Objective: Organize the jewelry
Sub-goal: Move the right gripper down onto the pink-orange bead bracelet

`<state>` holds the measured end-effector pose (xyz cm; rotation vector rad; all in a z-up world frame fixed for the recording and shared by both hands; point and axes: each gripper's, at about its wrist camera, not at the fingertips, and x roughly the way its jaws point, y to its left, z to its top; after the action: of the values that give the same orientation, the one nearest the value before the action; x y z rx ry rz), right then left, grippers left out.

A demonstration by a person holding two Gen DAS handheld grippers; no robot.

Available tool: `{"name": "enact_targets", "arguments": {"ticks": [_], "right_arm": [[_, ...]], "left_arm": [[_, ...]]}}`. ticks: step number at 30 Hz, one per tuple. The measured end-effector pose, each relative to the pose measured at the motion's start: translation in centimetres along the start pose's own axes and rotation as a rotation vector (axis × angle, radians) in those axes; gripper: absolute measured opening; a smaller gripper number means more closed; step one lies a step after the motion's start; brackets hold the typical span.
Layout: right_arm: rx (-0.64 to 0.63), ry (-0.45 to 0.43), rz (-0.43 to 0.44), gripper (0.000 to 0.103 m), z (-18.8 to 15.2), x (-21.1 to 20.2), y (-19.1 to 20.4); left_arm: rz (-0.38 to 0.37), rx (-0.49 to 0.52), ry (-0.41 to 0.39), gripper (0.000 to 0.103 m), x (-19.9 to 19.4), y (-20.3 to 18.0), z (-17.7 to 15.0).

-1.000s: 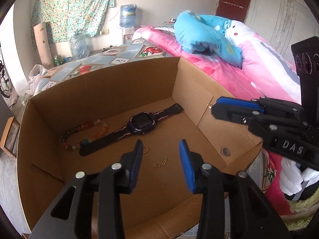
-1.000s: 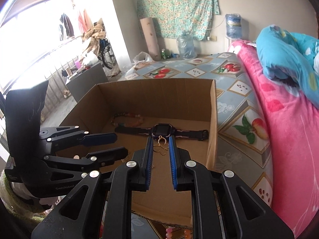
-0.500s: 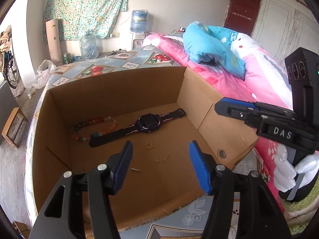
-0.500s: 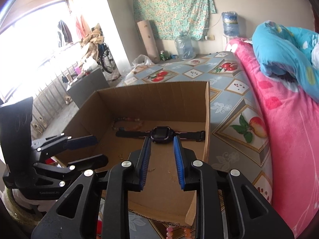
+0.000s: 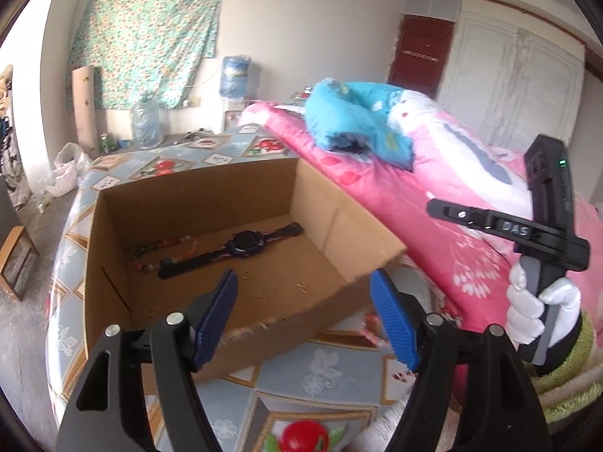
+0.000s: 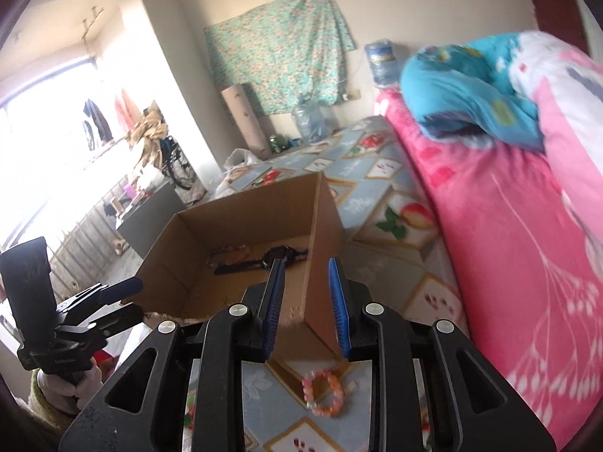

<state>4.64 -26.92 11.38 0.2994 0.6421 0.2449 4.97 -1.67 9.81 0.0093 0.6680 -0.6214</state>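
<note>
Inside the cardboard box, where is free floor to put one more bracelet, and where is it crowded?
Free: the box floor's near right part, between the tiny gold pieces and the right wall. Crowded: the far part, where the watch lies against the bead bracelet, and the near-left corner holding a ring.

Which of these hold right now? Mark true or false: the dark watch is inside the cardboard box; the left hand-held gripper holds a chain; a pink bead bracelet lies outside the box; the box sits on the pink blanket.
1. The dark wristwatch lies inside the brown cardboard box: true.
2. The left hand-held gripper holds a chain: false, its jaws have just been opening and nothing is between them.
3. A pink bead bracelet lies outside the box: true, on the fruit-patterned bedsheet.
4. The box sits on the pink blanket: false, it sits on the bedsheet beside it.
</note>
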Motion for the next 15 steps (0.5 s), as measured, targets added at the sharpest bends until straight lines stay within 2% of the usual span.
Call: {"name": "enact_targets", "arguments": {"ticks": [3,6,9,15], "right_arm": [[0.069,0.047,-0.009,0.024,-2.4,-0.2,-1.5],[0.099,0.134,-0.025,0.024,-5.0,1.1,-2.1],[0.047,0.207,-0.088,0.024,-6.9,2.9,-1.5],[0.007,0.281,-0.073,0.024,-8.0,5.2,-0.9]], "left_arm": [[-0.047,0.047,0.017,0.078,-0.8,-1.6,-1.5],[-0.050,0.087,0.057,0.080,-0.6,-2.9,-3.0],[-0.009,0.094,0.133,0.080,0.8,-3.4,-4.7],[0.086,0.085,0.234,0.080,3.9,-3.0,-7.0]]}}
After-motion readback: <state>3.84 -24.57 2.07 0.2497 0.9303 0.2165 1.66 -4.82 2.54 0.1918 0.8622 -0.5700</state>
